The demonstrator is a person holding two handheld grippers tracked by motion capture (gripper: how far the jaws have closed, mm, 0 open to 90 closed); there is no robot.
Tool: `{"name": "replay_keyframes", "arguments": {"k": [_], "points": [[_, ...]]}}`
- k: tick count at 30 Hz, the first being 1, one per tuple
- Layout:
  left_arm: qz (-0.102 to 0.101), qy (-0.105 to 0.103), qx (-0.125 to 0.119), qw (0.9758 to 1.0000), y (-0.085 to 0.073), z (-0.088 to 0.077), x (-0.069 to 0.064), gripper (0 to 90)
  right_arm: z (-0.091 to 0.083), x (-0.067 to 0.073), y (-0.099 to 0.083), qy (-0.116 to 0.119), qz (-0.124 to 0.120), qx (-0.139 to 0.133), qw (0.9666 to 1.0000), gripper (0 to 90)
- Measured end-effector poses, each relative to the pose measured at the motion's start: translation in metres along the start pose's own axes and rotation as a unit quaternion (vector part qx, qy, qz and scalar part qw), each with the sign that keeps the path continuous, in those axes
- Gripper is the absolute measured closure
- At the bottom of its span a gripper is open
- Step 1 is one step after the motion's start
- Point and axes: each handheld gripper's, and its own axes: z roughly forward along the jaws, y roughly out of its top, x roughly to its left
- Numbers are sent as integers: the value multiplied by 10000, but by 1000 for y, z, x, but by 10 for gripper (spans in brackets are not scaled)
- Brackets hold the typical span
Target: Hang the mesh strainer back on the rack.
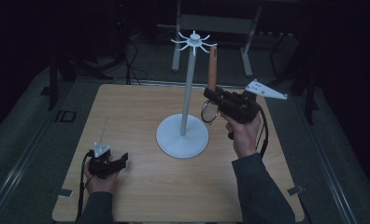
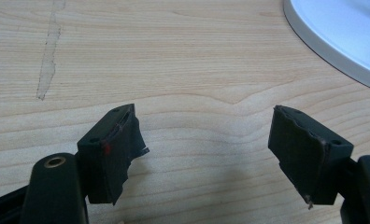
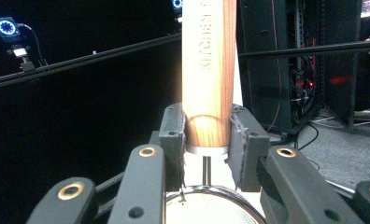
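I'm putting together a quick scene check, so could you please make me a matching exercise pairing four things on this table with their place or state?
Things:
1. left gripper
2. right gripper
3. white stand
4. wooden-handled utensil

Places or states:
A. upright at the table's middle
B. open, low over the bare table
C. held handle up, beside the stand's hooked top
D. shut on a wooden handle

Pairs: 1-B, 2-D, 3-A, 4-C
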Motion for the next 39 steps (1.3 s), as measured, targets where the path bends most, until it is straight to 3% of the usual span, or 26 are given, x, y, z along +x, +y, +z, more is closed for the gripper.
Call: {"name": "replay_keyframes", "arguments": {"k": [5,9,39], "points": [[-4,0,-1,10000,0,0,0,247,3,-5,2,125,151,-7,9998,694],[1,1,0,10000,0,0,0,247,7,-5,2,242,100,32,9997,694],[-13,-7,-12,10000,0,0,0,247,33,-9,9,351,261,410,9982,693]]}}
